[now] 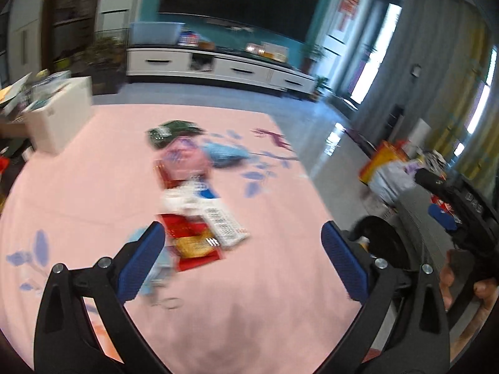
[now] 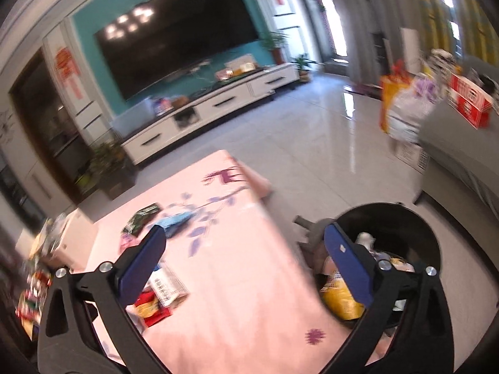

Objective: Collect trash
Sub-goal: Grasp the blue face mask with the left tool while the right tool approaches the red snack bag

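Pink tablecloth (image 1: 93,193); right-view-only bin contents (image 2: 343,302)

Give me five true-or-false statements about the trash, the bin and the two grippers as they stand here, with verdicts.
1. The left gripper holds a wrapper. False: its jaws stand open and empty.
2. The black bin already has trash in it. True.
3. Wrappers lie on the pink cloth. True.
4. The right gripper is shut. False: it is open, with nothing between the pads.
5. The green packet lies nearer the camera than the red and yellow packet. False: it lies farther off.
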`<control>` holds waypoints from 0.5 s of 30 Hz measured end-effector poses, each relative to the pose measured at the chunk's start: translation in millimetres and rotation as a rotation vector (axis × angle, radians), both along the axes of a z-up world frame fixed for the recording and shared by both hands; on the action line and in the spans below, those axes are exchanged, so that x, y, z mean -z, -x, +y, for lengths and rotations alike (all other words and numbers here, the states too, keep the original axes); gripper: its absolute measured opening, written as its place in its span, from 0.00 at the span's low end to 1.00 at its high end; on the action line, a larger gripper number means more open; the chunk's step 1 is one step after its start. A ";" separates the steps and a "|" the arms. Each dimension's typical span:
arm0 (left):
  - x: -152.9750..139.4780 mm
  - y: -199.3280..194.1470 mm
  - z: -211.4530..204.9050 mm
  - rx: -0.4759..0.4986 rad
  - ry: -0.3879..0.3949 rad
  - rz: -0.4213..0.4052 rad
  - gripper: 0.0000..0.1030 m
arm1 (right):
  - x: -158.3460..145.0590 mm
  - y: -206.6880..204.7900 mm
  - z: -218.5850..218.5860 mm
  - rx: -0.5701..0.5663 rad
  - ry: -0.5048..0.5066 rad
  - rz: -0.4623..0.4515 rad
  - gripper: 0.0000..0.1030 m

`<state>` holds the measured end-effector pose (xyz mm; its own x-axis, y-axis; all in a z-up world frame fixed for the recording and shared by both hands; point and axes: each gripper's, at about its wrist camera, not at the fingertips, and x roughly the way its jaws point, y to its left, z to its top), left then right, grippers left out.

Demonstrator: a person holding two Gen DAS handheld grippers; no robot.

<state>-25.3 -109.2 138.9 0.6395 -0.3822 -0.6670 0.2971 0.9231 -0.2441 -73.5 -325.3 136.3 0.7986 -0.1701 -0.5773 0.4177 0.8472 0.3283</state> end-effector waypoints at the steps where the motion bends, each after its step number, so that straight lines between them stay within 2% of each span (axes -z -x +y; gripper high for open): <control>1: 1.8 -0.9 11.4 -0.023 -0.003 0.001 0.97 | -0.7 -3.1 7.0 -0.016 0.010 -0.001 0.97; 3: 7.8 -3.3 37.5 -0.081 -0.005 0.009 0.97 | -1.6 -10.5 25.6 -0.056 0.037 0.001 0.97; 8: 26.7 -9.5 86.0 -0.143 -0.005 0.038 0.97 | 8.1 -34.5 68.6 -0.182 0.067 0.013 0.97; 11: 41.6 -9.0 105.7 -0.168 0.011 0.049 0.97 | 24.3 -50.6 91.2 -0.249 0.066 0.042 0.97; 15: 59.7 -20.8 111.4 -0.168 0.023 0.079 0.97 | 47.0 -68.5 119.4 -0.342 0.062 0.090 0.97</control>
